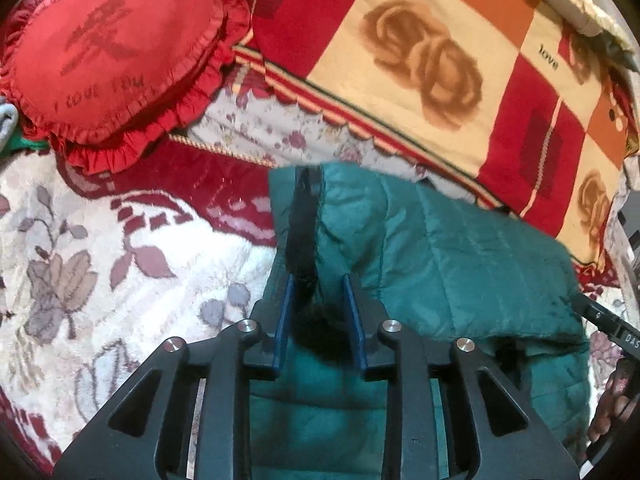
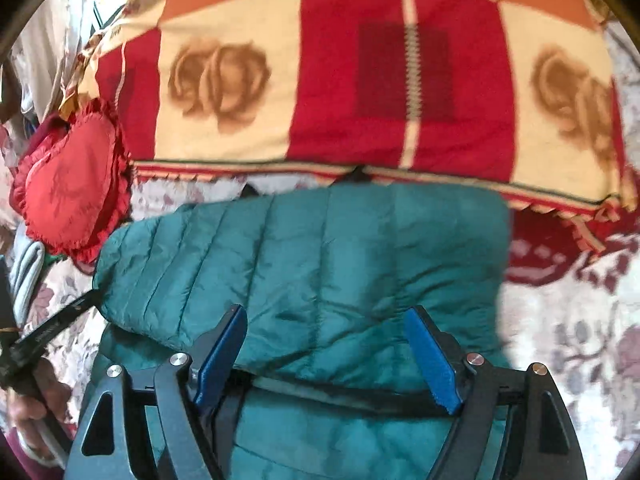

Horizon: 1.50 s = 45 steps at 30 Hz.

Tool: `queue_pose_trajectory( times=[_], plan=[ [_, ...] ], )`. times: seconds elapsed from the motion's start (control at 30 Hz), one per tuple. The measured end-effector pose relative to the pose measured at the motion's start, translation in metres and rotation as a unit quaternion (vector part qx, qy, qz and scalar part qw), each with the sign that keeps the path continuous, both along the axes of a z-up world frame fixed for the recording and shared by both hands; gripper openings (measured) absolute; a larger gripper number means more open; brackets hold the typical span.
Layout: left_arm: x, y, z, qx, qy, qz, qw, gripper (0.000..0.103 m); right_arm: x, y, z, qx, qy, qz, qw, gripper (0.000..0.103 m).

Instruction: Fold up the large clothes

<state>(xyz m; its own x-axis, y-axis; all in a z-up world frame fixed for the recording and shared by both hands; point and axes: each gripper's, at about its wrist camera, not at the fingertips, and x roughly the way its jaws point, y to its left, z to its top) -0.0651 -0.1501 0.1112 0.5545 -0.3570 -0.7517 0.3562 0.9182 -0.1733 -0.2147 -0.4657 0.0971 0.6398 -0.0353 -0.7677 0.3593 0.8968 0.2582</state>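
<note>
Left wrist view: the left hand-held gripper point(image 1: 319, 280) is seen at the bottom of the frame, its blue pads set at a moderate gap with teal fabric bunched between them; whether the cloth is actually pinched cannot be told. A black strip point(image 1: 302, 224) of the green quilted jacket point(image 1: 460, 264) rises directly ahead of the fingertips. The jacket is spread ahead and to the right of this hand-held gripper, folded over itself on the floral bedspread point(image 1: 100, 248). Farther ahead and to the left, a red heart-shaped pillow point(image 1: 120, 52) is shown; farther ahead and to the right, a checked rose-print blanket point(image 1: 420, 60).

Right wrist view: the right hand-held gripper point(image 2: 326, 320) is held wide open, its blue pads flanking the near edge of the jacket's point(image 2: 312, 256) upper folded layer. The left hand-held gripper point(image 2: 40, 340) is visible far to the left, touching the jacket's left end. Beyond the jacket the blanket point(image 2: 240, 128) is seen, with the pillow point(image 2: 68, 184) ahead to the left.
</note>
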Motion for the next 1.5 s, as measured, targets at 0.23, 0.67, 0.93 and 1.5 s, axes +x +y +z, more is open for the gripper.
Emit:
queue_pose_trajectory(
  times=[0.23, 0.67, 0.93, 1.5],
  plan=[
    [-0.006, -0.013, 0.028, -0.020, -0.052, 0.006, 0.9984, 0.068, 0.000, -0.013, 0.009, -0.026, 0.009, -0.019, 0.999, 0.079],
    [0.044, -0.050, -0.039, 0.085, 0.001, 0.026, 0.9960, 0.070, 0.061, -0.023, -0.037, -0.086, 0.048, -0.026, 0.995, 0.079],
    [0.046, -0.052, -0.050, 0.084, 0.007, 0.024, 0.9962, 0.078, 0.071, -0.032, -0.056, -0.070, 0.084, -0.026, 0.994, 0.083],
    [0.048, -0.054, -0.056, 0.085, 0.001, 0.024, 0.9961, 0.081, 0.012, -0.022, -0.057, -0.085, 0.089, -0.021, 0.992, 0.093]
  ],
)
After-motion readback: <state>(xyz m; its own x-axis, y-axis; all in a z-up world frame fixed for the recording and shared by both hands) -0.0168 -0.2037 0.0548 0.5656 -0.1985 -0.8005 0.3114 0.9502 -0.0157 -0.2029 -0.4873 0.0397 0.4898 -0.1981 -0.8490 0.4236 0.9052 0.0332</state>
